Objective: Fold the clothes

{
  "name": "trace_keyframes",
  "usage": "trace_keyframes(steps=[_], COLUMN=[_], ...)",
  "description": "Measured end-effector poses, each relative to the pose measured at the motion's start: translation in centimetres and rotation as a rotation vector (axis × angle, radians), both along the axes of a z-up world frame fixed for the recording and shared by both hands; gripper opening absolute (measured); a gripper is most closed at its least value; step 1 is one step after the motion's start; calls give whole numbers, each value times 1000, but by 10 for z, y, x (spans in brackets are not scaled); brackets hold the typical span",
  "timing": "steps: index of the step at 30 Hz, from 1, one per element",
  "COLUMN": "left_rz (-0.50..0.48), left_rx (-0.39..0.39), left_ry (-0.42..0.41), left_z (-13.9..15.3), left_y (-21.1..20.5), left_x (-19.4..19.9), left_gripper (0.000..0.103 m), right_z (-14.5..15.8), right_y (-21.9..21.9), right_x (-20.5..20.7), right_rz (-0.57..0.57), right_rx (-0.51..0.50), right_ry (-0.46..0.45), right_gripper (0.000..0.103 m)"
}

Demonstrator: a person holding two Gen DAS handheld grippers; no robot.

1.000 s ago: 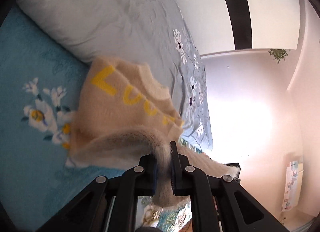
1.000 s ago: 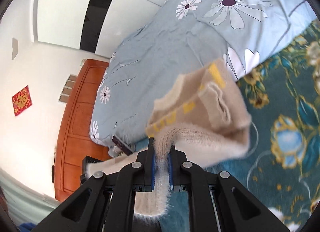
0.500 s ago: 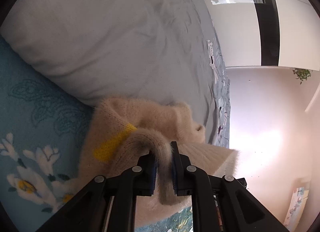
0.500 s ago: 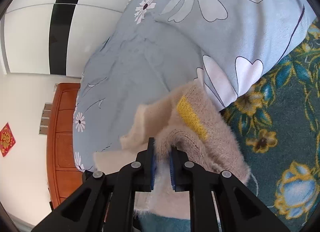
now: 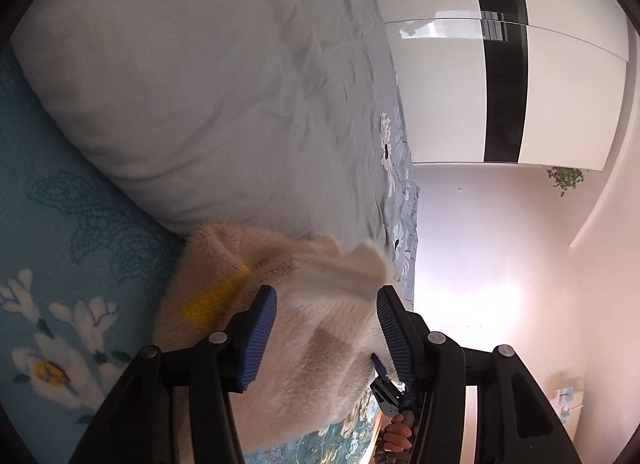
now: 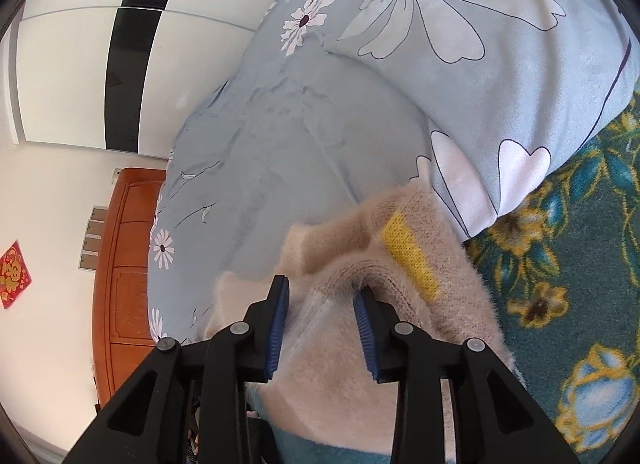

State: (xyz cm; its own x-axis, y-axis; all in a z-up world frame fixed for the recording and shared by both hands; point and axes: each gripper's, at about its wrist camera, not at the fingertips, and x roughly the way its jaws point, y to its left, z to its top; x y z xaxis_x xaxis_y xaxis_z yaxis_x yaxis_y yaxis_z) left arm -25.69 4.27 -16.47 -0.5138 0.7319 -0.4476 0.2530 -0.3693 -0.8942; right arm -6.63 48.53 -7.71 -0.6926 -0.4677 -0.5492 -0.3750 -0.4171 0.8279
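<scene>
The fuzzy tan sweater (image 5: 320, 344) lies on my teal flowery blanket (image 5: 52, 264), right against the big grey-blue pillow (image 5: 200, 84). My left gripper (image 5: 326, 300) and right gripper (image 6: 322, 296) have just been opening, and the sweater sits loose between their spread blue fingers (image 6: 276, 328). A white wardrobe (image 6: 68, 76) and an orange wooden headboard (image 6: 124, 264) stand behind the bed.

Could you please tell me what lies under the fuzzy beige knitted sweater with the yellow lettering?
The fuzzy beige knitted sweater rests on the teal floral blanket, its far edge against the pale blue flowered duvet. Whatever lies directly beneath the sweater is covered.
</scene>
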Motion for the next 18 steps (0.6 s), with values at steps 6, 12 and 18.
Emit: trace_keyframes(steps=[6,12,18], left_rz=[-63,-196,-261], left_rx=[-222,-461,-477], left_ry=[57,84,84], left_z=[26,33,15], left_y=[0,16,7], left_x=[9,20,46], left_gripper=[61,71,77], right_z=[15,30,-10], right_y=[15,31,21], right_x=[7,31,50], right_rz=[-58,-67,23], right_rx=[-46,156,197], right_ry=[67,65,25], right_gripper=[50,75,84])
